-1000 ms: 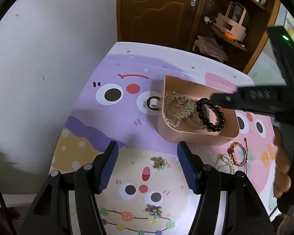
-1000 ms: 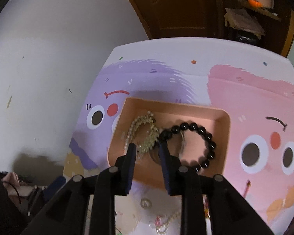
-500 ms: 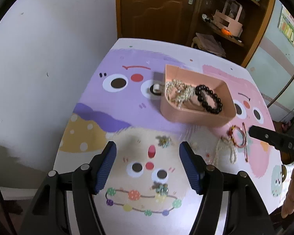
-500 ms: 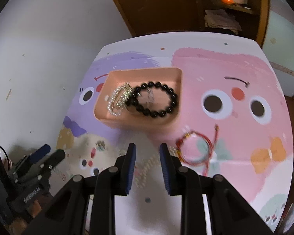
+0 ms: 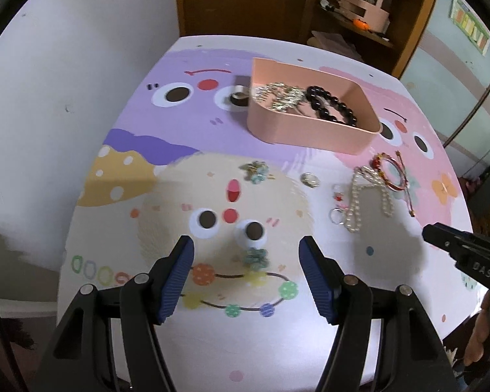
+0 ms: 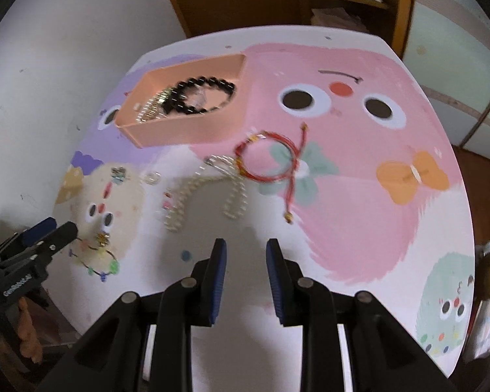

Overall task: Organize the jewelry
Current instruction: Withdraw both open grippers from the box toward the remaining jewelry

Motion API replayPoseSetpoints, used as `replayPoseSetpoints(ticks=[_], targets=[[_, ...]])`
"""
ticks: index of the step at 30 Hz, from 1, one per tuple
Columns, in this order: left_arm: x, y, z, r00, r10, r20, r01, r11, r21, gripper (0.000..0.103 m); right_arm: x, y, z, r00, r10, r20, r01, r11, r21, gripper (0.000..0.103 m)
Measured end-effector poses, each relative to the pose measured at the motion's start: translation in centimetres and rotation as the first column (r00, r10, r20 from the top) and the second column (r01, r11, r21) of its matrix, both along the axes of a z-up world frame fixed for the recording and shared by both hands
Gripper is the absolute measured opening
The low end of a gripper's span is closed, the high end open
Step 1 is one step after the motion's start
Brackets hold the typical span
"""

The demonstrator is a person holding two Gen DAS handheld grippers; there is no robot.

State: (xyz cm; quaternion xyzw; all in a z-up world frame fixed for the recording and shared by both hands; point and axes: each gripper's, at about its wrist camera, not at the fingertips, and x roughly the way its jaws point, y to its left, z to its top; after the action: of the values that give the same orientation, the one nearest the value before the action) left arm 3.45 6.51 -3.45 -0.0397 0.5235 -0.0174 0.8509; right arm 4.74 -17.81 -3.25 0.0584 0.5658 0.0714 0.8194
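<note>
So my left claw (image 5: pixel 246 277) was hanging over the cartoon table mat (image 5: pixel 186 130) with its jaws spread wide and nothing in them, just a little flower earring (image 5: pixel 256 258) lying on the mat between the pads. My right claw (image 6: pixel 246 277) was only open a narrow bit, also empty, pointing down at bare mat. The pink tray (image 5: pixel 310 130) sat toward the far side with the black bead bracelet (image 5: pixel 331 106) and a gold chain piece (image 5: pixel 282 94) already inside. Outside it, near its front wall, were the pearl necklace (image 6: pixel 205 192) and the red string bracelet (image 6: pixel 268 160), overlapping each other, plus another flower earring (image 5: pixel 258 171) and a small ring (image 5: pixel 310 179).
</note>
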Motion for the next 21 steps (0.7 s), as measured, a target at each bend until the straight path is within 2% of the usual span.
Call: replayPoseSetpoints(ticks=[6, 13, 21], targets=[[0.5, -2.7, -0.3, 0.998, -0.063, 0.001, 0.063, 0.998, 0.004, 0.065, 0.5, -2.0, -1.2, 0.999, -0.049, -0.02, 0.049, 0.999, 0.017, 0.025], [1.6, -5.0, -1.3, 0.994, -0.104, -0.024, 0.105, 0.994, 0.006, 0.065, 3.0, -4.1, -1.7, 0.995, -0.082, -0.048, 0.084, 0.995, 0.046, 0.025], [2.7, -5.9, -2.2, 0.992, -0.118, -0.048, 0.119, 0.993, 0.005, 0.065, 8.1, -4.1, -1.8, 0.998, -0.025, -0.059, 0.027, 0.999, 0.038, 0.025]])
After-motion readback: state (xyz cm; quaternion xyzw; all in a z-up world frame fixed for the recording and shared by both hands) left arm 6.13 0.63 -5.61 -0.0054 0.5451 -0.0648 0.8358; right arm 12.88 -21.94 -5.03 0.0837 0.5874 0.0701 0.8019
